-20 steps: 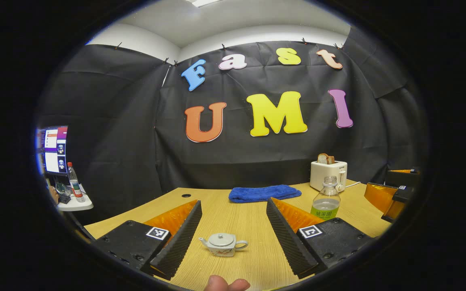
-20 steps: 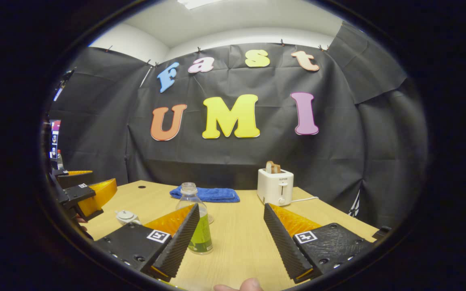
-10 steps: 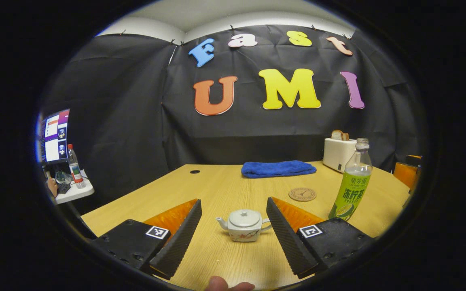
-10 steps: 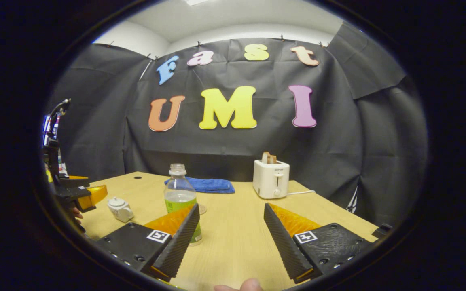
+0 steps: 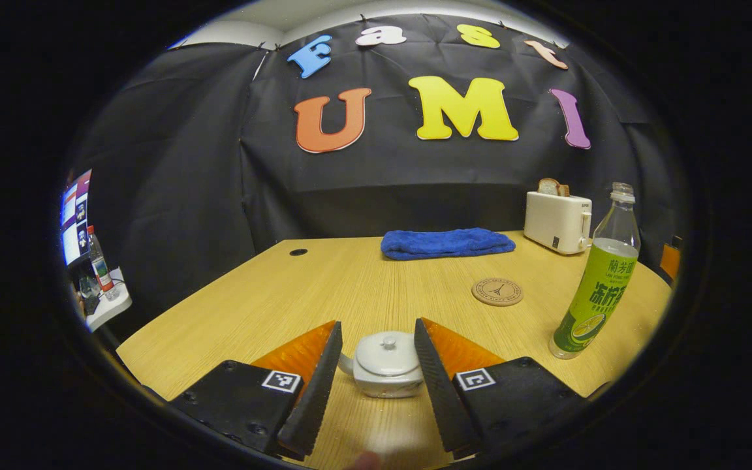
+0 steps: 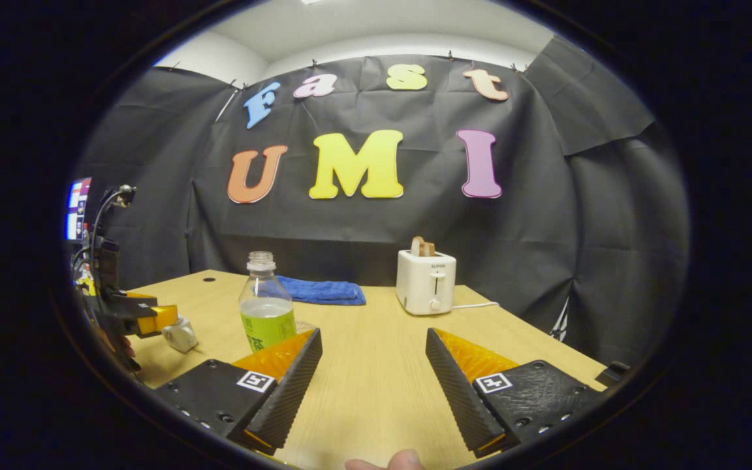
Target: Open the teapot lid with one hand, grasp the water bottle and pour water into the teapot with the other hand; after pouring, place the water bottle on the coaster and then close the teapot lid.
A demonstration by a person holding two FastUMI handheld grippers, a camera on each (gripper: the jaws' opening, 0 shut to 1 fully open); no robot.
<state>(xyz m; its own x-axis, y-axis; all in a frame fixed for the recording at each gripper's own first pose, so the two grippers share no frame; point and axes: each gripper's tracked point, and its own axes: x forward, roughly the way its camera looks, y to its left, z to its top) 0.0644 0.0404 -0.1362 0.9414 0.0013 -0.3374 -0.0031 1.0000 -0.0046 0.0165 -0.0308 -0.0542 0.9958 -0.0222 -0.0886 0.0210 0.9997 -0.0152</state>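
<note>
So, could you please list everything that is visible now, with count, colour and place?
teapot: 1, white, lid on, between the left gripper's fingers
water bottle: 1, clear with green label, uncapped, upright, right of the teapot
coaster: 1, brown, round, bare, behind the teapot
towel: 1, blue, folded, far table edge
toaster: 1, white, holding bread, beside the towel
table: 1, light wood
monitor: 1, lit, far left
left gripper: 1, fingers around the teapot
right gripper: 1, open, over the table
</note>
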